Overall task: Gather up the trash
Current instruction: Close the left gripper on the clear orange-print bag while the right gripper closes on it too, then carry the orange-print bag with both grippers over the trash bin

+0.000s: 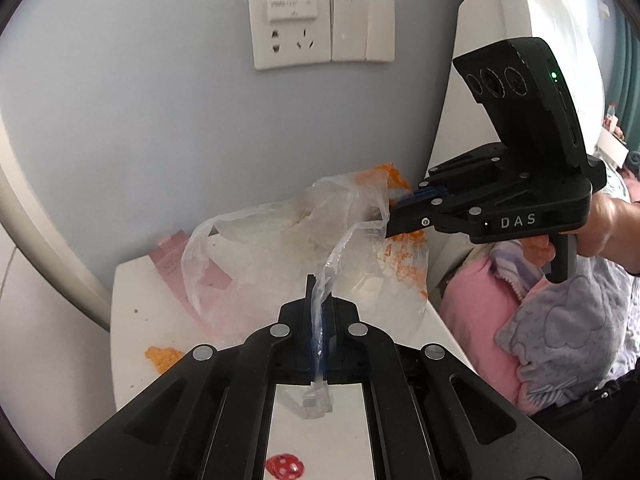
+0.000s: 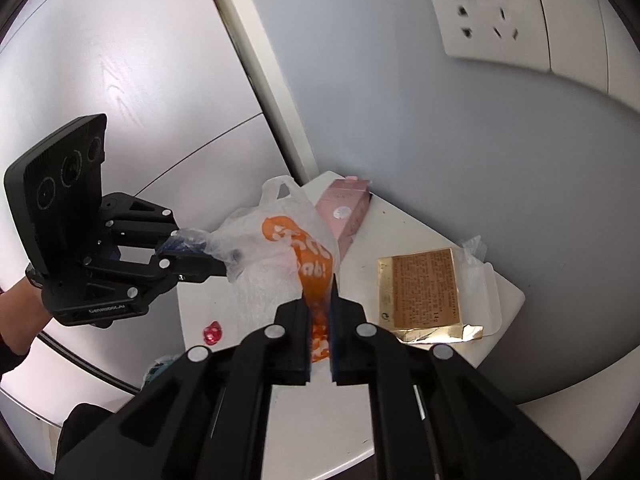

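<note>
A thin translucent plastic bag (image 1: 280,248) with orange print hangs stretched between both grippers, just above a small white table (image 1: 136,320). My left gripper (image 1: 320,292) is shut on a twisted strip of the bag's rim. My right gripper (image 1: 390,216), held in a person's hand (image 1: 600,220), is shut on the opposite rim. In the right wrist view the right gripper (image 2: 320,292) pinches the bag (image 2: 276,256) at its orange print, and the left gripper (image 2: 218,266) grips the crumpled left edge. The bag's mouth gapes upward between them.
On the table (image 2: 224,312) lie a pink carton (image 2: 344,212), a gold box (image 2: 424,292) on clear packaging, a red wrapper (image 2: 212,334) and an orange scrap (image 1: 162,356). A wall with sockets (image 1: 288,28) stands close behind. Bedding (image 1: 540,320) lies to the right.
</note>
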Demonstrator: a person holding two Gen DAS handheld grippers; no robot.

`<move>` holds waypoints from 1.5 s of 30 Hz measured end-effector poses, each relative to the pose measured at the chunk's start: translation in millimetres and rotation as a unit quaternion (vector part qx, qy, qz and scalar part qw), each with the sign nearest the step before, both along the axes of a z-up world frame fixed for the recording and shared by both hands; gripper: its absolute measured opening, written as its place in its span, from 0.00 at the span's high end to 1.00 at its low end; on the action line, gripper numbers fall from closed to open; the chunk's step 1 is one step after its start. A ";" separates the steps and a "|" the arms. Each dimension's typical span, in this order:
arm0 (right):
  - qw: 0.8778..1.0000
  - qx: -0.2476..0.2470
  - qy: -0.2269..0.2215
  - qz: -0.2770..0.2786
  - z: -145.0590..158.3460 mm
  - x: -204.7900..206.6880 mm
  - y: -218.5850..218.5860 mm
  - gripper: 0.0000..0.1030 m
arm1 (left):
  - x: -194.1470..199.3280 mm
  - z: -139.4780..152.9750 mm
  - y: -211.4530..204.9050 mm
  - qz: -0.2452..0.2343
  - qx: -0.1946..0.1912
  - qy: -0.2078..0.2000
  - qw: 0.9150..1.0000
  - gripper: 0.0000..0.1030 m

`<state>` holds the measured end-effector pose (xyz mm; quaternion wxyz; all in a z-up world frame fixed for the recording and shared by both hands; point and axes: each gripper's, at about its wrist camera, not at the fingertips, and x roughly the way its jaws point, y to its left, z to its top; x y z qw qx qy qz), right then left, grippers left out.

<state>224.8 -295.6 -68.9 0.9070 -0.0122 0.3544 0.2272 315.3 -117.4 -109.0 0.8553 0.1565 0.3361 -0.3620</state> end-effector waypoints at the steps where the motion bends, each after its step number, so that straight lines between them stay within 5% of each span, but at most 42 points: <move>1: 1.000 -0.001 -0.002 0.003 3.0 -4.4 2.3 0.92 | -4.4 3.8 0.4 0.004 0.000 -0.005 1.000 1.00; 15: 0.998 -0.003 -0.025 0.057 22.3 -42.5 46.6 0.92 | -69.4 30.3 21.7 0.042 -0.004 -0.024 0.999 1.00; 30: 0.990 -0.015 -0.026 0.140 20.9 -80.6 133.8 0.92 | -140.4 44.2 101.6 0.114 -0.005 -0.037 0.993 1.00; 45: 0.965 -0.032 0.058 0.253 -65.8 -120.5 260.9 0.92 | -249.2 -3.7 204.0 0.243 -0.021 0.008 0.970 1.00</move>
